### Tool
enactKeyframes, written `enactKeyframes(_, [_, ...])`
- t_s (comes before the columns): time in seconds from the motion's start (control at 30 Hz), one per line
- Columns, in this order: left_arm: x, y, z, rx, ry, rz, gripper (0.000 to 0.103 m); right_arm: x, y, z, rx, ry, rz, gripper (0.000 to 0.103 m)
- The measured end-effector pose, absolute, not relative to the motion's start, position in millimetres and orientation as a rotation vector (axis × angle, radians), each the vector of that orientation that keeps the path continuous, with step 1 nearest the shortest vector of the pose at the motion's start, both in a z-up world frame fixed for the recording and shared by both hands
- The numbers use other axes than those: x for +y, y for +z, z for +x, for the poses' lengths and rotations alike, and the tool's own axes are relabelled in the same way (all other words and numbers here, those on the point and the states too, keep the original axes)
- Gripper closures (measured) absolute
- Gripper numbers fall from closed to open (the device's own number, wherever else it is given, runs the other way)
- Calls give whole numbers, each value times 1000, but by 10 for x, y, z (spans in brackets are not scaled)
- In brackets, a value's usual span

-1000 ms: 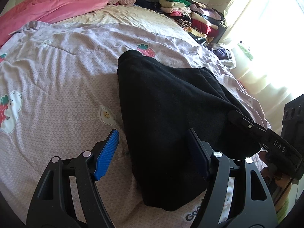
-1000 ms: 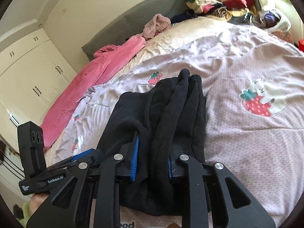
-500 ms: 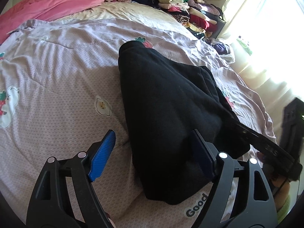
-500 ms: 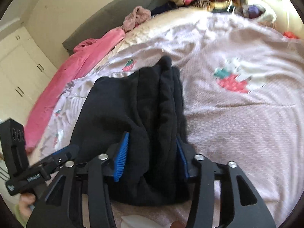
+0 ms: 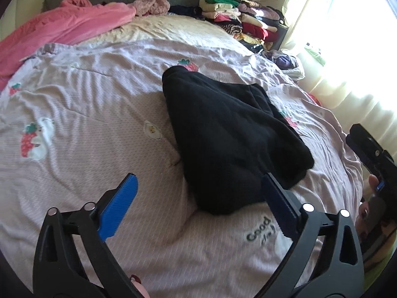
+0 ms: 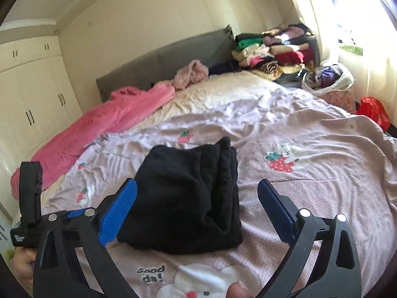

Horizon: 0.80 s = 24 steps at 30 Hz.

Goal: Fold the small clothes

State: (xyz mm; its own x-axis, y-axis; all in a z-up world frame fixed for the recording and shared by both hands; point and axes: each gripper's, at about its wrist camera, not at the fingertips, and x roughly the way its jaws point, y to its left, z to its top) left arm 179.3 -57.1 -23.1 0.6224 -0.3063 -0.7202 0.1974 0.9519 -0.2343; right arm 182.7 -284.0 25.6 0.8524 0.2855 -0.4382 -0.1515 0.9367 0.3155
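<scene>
The black garment (image 6: 188,198) now lies folded on the bedspread (image 6: 322,198), just ahead of your right gripper (image 6: 197,213), which a second ago pinched it and now stands spread and empty. Your left gripper (image 5: 198,206) is spread too, so this fold looks finished and the piece may be set aside.

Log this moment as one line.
left gripper: open | right gripper: open | black garment: folded, on bed

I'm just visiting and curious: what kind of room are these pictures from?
Most likely a home bedroom. There is a bed with a strawberry-print cover, a grey headboard behind it, white wardrobe doors along one wall, and a pile of folded clothes in the corner.
</scene>
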Motion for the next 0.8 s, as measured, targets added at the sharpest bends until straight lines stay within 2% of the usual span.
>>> enactKeyframes(0.4, [-349,9,1234,769,-249,-63,10,-2681,535,1290,466,343,281,5])
enactKeyframes(0.8, [-96,-206,868,796,-205,-85,10,-2343,205,975,623,348,178,5])
